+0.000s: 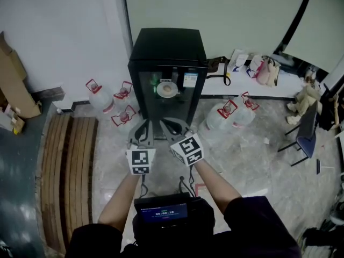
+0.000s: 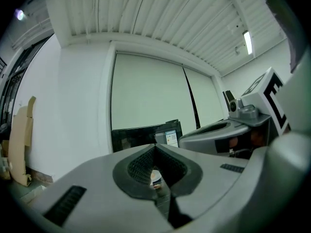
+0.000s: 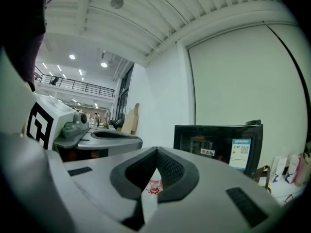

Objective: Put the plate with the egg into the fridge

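A small black fridge [image 1: 167,74] stands on the floor against the wall, its glass door closed. Behind the glass, a white plate [image 1: 167,90] with a brownish egg on it sits on a lit shelf. My left gripper [image 1: 143,129] and right gripper [image 1: 173,127] hang side by side in front of the fridge, a short way from the door. Both are shut with nothing between the jaws. In the left gripper view the left gripper [image 2: 155,148] points at the fridge [image 2: 146,134], and the plate [image 2: 155,176] shows through the gap behind the tips. In the right gripper view the right gripper [image 3: 156,152] has the fridge [image 3: 218,140] beyond it to the right.
Large water jugs with red handles stand on both sides of the fridge, left [image 1: 100,97] and right [image 1: 226,116]. A slatted wooden bench [image 1: 70,171] lies at the left, with cardboard [image 1: 13,85] behind it. Bags [image 1: 263,69] and a chair [image 1: 303,133] are at the right.
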Available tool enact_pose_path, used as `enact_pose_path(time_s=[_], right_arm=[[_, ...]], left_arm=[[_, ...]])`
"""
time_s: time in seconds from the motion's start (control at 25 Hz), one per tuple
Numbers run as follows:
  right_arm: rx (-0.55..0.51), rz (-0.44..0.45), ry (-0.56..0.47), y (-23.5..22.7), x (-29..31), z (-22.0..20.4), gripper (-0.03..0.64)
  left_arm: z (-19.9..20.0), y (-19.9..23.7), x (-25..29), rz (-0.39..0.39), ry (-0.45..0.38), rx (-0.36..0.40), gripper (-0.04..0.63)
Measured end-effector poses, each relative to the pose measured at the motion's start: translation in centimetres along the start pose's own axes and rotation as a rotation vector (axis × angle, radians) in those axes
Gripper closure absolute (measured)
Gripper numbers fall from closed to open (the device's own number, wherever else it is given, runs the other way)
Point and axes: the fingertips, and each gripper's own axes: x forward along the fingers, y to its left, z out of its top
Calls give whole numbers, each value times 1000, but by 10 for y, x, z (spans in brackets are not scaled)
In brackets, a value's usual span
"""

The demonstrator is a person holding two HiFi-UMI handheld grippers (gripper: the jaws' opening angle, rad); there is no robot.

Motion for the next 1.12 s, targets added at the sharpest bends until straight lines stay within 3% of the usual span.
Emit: enact_pose_path(time_s=[1.12], right_arm=[[18, -3, 12, -8, 4, -12, 611]], left_arm=[[-20, -4, 7, 8, 40, -6, 584]])
